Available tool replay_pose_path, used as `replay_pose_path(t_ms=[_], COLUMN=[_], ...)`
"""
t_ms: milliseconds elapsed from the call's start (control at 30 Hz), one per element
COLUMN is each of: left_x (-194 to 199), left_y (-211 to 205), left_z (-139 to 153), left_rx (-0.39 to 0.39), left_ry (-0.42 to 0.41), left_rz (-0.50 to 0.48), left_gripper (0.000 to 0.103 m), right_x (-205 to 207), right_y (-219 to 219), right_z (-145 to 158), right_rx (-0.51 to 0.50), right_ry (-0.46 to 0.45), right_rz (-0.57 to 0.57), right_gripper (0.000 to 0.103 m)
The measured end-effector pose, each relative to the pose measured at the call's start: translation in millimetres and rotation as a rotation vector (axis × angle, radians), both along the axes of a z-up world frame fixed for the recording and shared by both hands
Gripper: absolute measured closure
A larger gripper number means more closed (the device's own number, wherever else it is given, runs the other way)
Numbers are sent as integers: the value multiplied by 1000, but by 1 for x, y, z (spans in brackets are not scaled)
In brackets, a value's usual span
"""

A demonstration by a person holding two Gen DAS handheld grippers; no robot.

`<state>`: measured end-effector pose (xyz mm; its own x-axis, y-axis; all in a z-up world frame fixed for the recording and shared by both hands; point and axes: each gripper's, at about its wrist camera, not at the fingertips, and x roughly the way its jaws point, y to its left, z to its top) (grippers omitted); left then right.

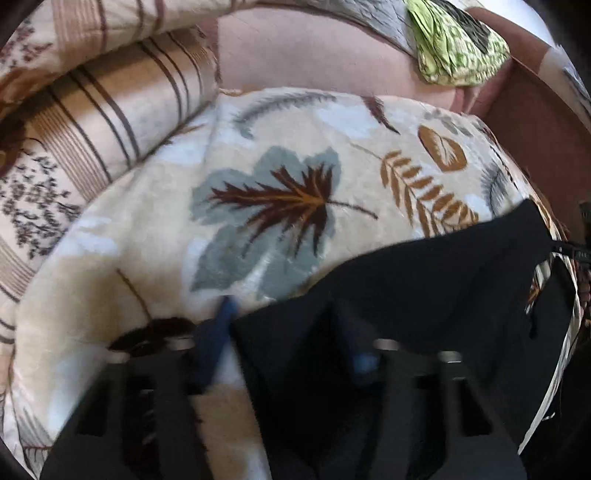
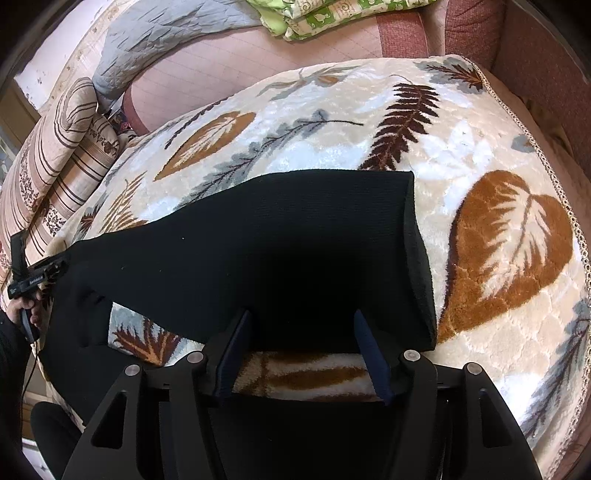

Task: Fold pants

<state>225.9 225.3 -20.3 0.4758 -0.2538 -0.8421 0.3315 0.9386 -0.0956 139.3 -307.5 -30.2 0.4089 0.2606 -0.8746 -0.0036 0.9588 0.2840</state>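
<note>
Black pants (image 2: 295, 240) lie spread on a cream blanket with a leaf print (image 2: 498, 258); their folded end is at the upper right in the right wrist view. My right gripper (image 2: 301, 317) is open, its blue-padded fingertips over the pants' near edge and pressing on nothing. In the blurred left wrist view the pants (image 1: 424, 288) fill the lower right. My left gripper (image 1: 286, 314) stands astride their left edge. Its left finger (image 1: 218, 332) is on the blanket and the other is dark against the cloth. The jaws are apart and the cloth is not pinched.
Striped cushions (image 1: 110, 110) lie at the left and a green patterned quilt (image 2: 332, 18) at the back, on a pink sofa (image 2: 258, 55). A person's hand (image 2: 22, 310) holds the left gripper's handle at the left edge of the right wrist view. The blanket's trimmed edge (image 2: 554, 177) runs down the right.
</note>
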Motion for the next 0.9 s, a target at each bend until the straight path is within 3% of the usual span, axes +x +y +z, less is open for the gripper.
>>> replay_pose_path(t_ms=[33, 133, 267, 333, 433, 567, 833, 900], left_x=[-1, -8, -14, -14, -12, -14, -9, -7], left_y=[0, -11, -22, -18, -10, -6, -11, -13], left_z=[4, 11, 24, 32, 39, 41, 41, 42], left_rx=[1, 68, 112, 96, 74, 56, 52, 50], left_ry=[-4, -20, -43, -58, -70, -69, -71, -68], left_rz=[11, 13, 33, 84, 173, 242, 268, 269], left_gripper=[96, 97, 98, 98, 98, 98, 98, 98], right_x=[0, 3, -1, 1, 23, 47, 65, 67], right_y=[0, -5, -42, -60, -84, -89, -78, -77], right_z=[0, 6, 51, 56, 34, 1, -8, -10], right_rx=[2, 27, 82, 112, 206, 270, 218, 223], right_ry=[1, 2, -245, -292, -223, -94, -71, -60], right_rz=[-1, -5, -140, -214, -273, -279, -269, -258], right_gripper=[43, 43, 42, 39, 41, 72, 74, 80])
